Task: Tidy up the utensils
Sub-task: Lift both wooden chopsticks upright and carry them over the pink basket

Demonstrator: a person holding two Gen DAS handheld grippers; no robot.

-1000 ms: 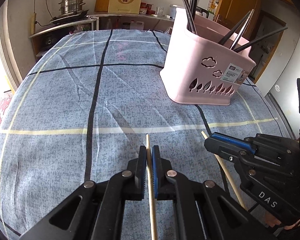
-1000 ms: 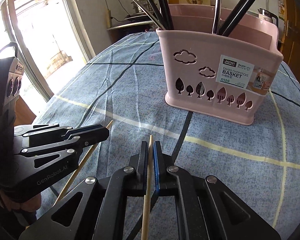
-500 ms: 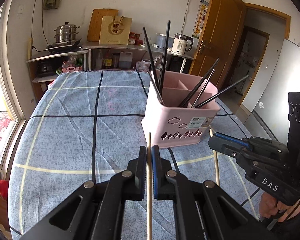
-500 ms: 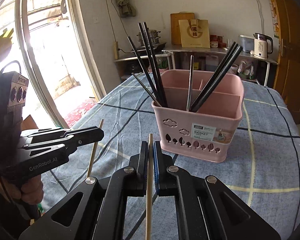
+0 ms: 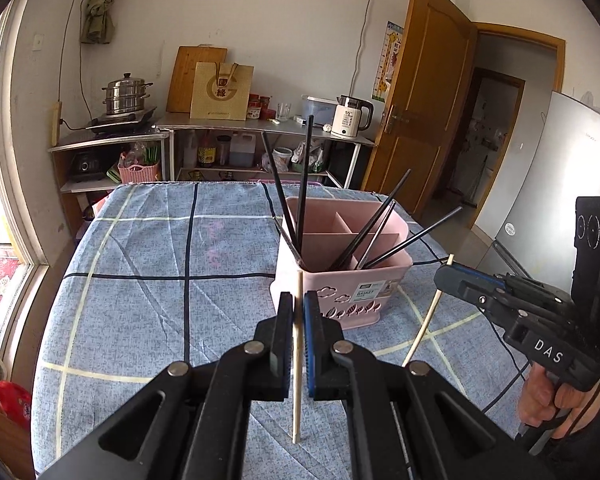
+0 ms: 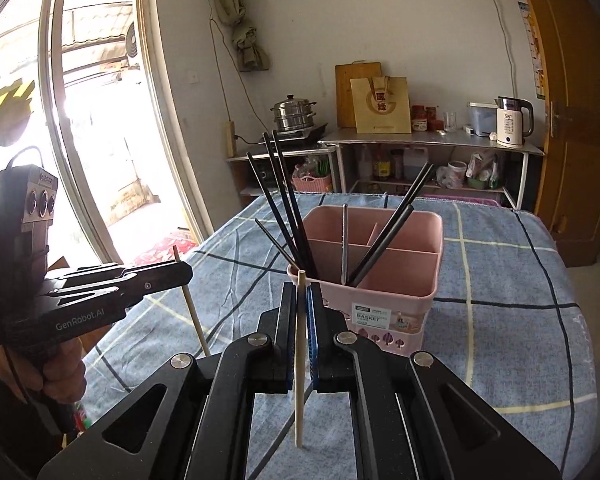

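My left gripper [image 5: 298, 312] is shut on a pale wooden chopstick [image 5: 297, 392] that stands nearly upright between its pads, its lower end hanging above the cloth. My right gripper [image 6: 301, 304] is likewise shut on a second wooden chopstick [image 6: 299, 392]. Each gripper also shows in the other's view: the right gripper [image 5: 444, 276] with its stick at the right, the left gripper [image 6: 182, 272] at the left. Ahead of both stands the pink divided chopstick basket [image 5: 348, 296] [image 6: 392, 304], holding several black chopsticks [image 5: 304, 184] [image 6: 284, 200] that lean out of its compartments.
The table wears a blue checked cloth [image 5: 160, 280]. Behind it are a shelf unit with a steel steamer pot [image 5: 126, 96], a paper bag [image 5: 222, 92] and a white kettle [image 5: 350, 116]. A wooden door [image 5: 424, 92] stands at the right, a bright window [image 6: 92, 120] at the left.
Both grippers have risen off the cloth with their chopsticks and tipped up, so the basket now sits lower and farther off and the room behind it has come into view.
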